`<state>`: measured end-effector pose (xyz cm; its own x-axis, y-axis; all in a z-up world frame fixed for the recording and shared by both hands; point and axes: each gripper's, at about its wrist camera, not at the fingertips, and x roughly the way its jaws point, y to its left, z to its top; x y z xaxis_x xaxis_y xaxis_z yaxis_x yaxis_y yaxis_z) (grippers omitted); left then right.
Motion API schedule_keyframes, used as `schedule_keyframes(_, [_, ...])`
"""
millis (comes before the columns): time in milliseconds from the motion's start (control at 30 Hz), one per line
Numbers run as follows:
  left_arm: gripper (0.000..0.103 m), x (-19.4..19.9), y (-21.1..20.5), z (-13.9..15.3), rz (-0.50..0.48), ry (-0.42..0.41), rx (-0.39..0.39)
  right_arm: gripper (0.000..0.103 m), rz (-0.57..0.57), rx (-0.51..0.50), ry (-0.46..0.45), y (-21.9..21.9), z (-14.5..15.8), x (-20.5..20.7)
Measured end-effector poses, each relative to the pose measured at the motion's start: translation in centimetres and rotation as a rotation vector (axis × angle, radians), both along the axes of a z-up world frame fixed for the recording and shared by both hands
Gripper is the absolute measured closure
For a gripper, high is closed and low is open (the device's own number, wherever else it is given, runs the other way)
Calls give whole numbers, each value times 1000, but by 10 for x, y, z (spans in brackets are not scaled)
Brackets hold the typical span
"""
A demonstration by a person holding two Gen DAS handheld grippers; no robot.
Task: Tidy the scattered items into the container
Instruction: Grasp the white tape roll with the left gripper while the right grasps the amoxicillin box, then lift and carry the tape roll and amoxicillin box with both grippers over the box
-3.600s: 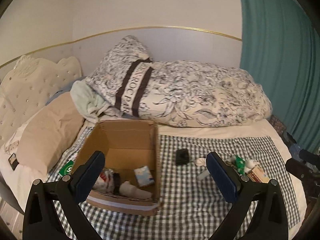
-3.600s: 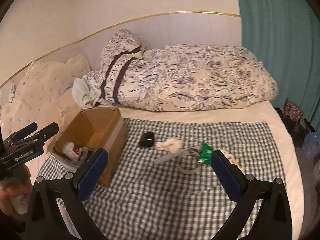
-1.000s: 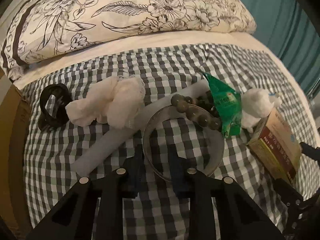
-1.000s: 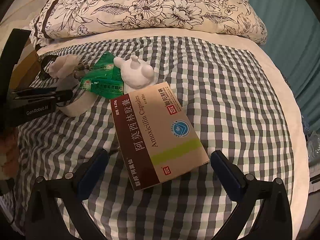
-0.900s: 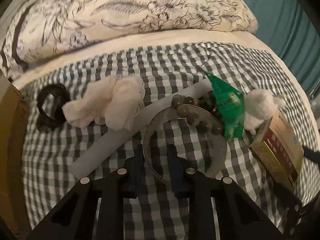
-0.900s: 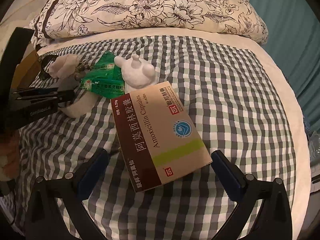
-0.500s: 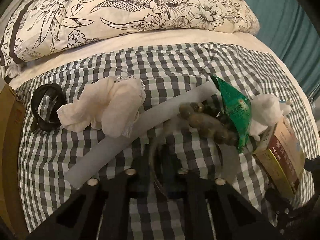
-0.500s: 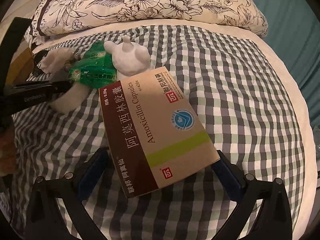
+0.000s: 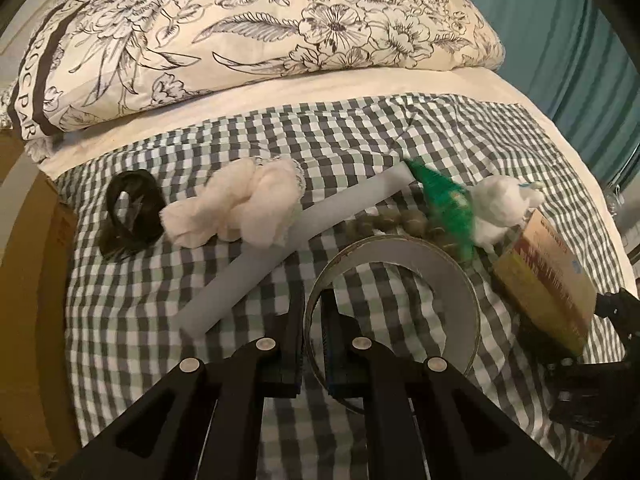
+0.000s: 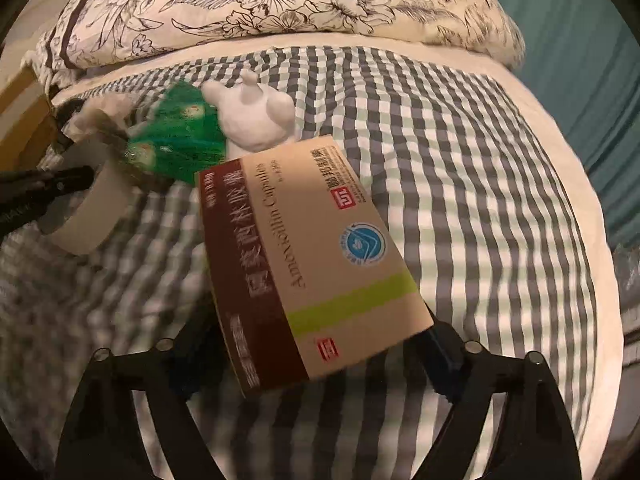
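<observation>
Two light, stiff things: left gripper (image 9: 313, 336) pinches the tape ring's (image 9: 452, 276) thin wall, while right gripper (image 10: 316, 356) is closing across the medicine box's (image 10: 308, 256) crushable sides near the bed's (image 10: 536, 112) right edge.

place: home bedroom | evidence: bed (image 9: 360, 80), floral duvet (image 9: 260, 32), teal curtain (image 9: 580, 40)

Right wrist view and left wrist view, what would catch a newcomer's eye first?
The medicine box fills the right view, between the right gripper as its jaws close. In the left view, the left gripper pinches the tape roll wall on the checked cloth.
</observation>
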<state>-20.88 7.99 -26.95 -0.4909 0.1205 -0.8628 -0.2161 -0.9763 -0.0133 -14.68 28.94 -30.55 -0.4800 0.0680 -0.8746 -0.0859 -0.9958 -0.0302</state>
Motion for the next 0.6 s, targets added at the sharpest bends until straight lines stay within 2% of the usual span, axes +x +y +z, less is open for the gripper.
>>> schedule_keyframes(67, [96, 4, -3, 4, 3, 2, -2, 21, 9, -34, 18, -3, 6, 5])
schedule_keyframes(133, [96, 8, -6, 8, 5, 6, 1, 22, 7, -9, 20, -9, 7, 9])
schedule_keyframes(233, [96, 14, -11, 16, 7, 19, 5, 22, -6, -34, 37, -10, 17, 17])
schedule_keyframes(600, [96, 36, -29, 62, 19, 92, 32, 24, -53, -86, 102, -9, 53, 50])
